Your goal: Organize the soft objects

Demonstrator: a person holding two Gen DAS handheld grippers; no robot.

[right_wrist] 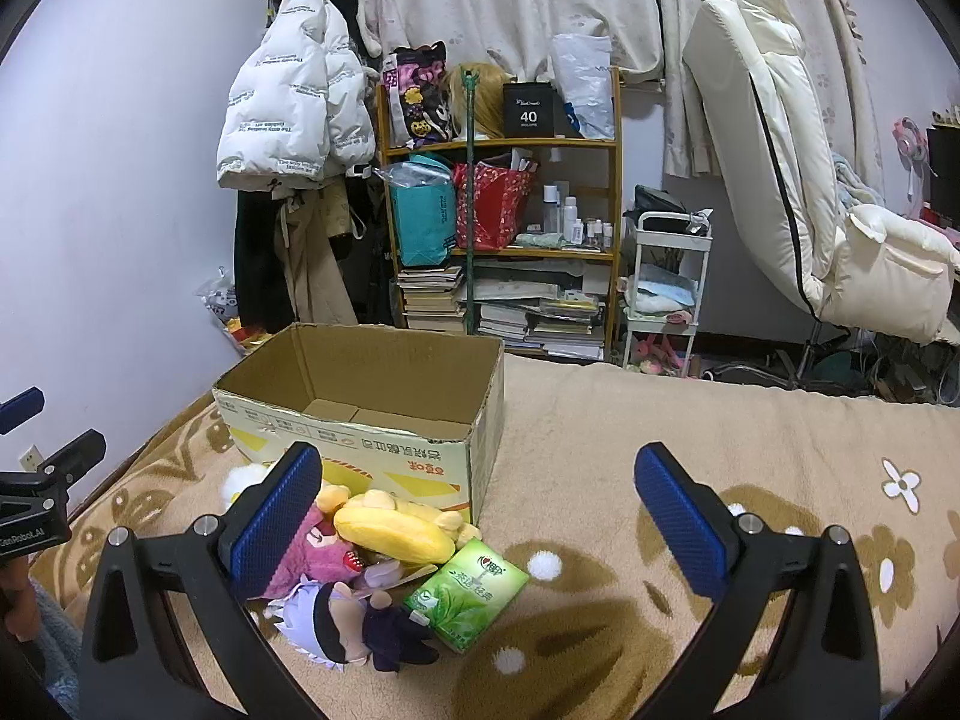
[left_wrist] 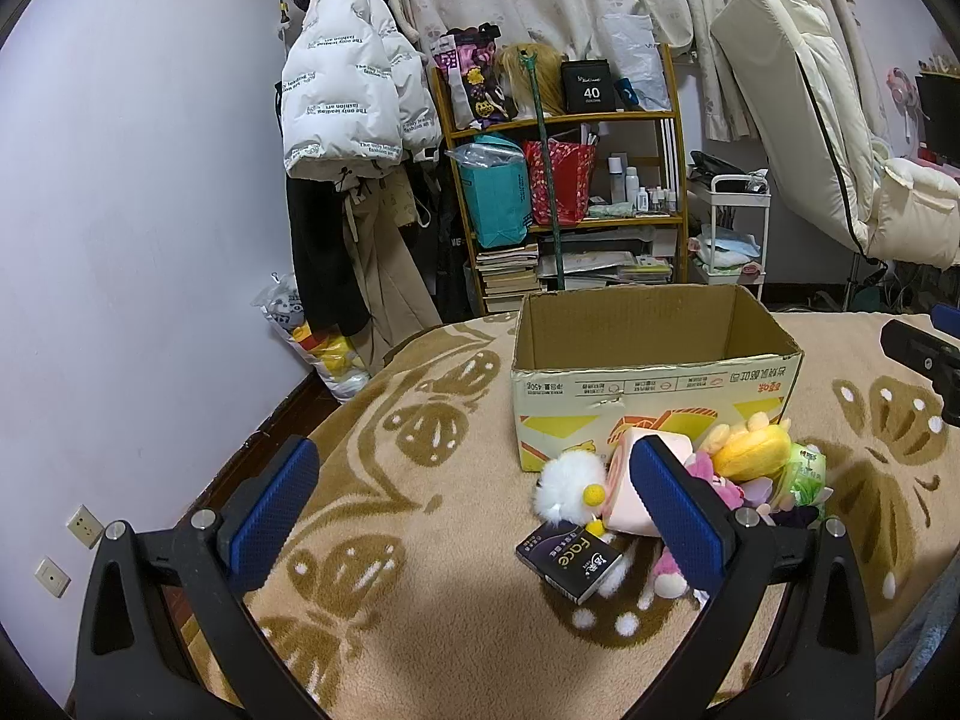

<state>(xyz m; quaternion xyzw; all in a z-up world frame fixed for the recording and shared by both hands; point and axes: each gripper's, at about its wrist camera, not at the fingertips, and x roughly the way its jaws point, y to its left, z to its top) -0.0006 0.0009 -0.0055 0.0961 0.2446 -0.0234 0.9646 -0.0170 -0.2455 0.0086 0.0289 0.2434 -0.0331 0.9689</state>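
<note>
An open cardboard box (left_wrist: 654,408) (right_wrist: 372,438) stands on the beige patterned blanket; what I see of its inside is bare. Before it lies a pile: white fluffy toy (left_wrist: 567,489), pink roll plush (left_wrist: 627,489), yellow plush (left_wrist: 753,450) (right_wrist: 393,531), pink plush (right_wrist: 312,552), dark-haired doll (right_wrist: 354,624), green tissue pack (left_wrist: 804,474) (right_wrist: 468,591), black "Face" pack (left_wrist: 570,558). My left gripper (left_wrist: 474,498) is open and empty, left of the pile. My right gripper (right_wrist: 480,504) is open and empty, over the pile's right side.
The blanket (right_wrist: 660,438) spreads right of the box. Behind stand a wooden shelf (left_wrist: 564,192) with bags and books, hanging coats (left_wrist: 348,108), a white cart (right_wrist: 666,282) and a cream recliner (right_wrist: 798,192). The bed edge drops to the floor at left.
</note>
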